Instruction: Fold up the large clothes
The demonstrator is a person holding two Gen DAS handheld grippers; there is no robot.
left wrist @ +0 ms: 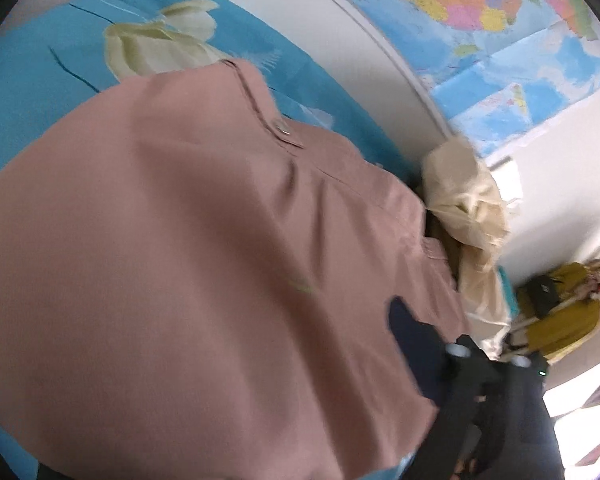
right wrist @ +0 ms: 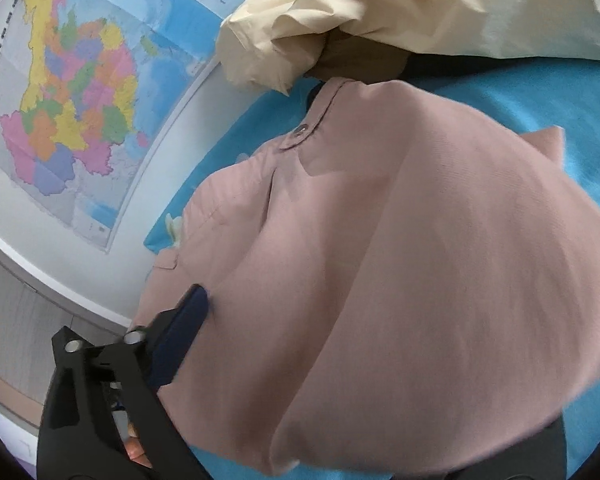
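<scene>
Covering most of the blue bedsheet (left wrist: pixel 28 92), the pink garment (left wrist: pixel 180 260) lies spread with its snap button (left wrist: pixel 286 132) near the top edge. Right of it sits a crumpled cream garment (left wrist: pixel 472 200) below the wall map (left wrist: pixel 500 20). The left gripper (left wrist: pixel 412 332) seems clamped on the pink fabric's edge, though blur obscures it. The right gripper (right wrist: pixel 188 320) pinches the pink garment's edge, one blue finger (right wrist: pixel 180 336) pressed on top.

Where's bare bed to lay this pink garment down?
Bare blue sheet lies between the pink garment and the cream bundle. More shows by the flower print. It is crowded where the bundle meets the garment's snap button, and along the wall with the map.
</scene>
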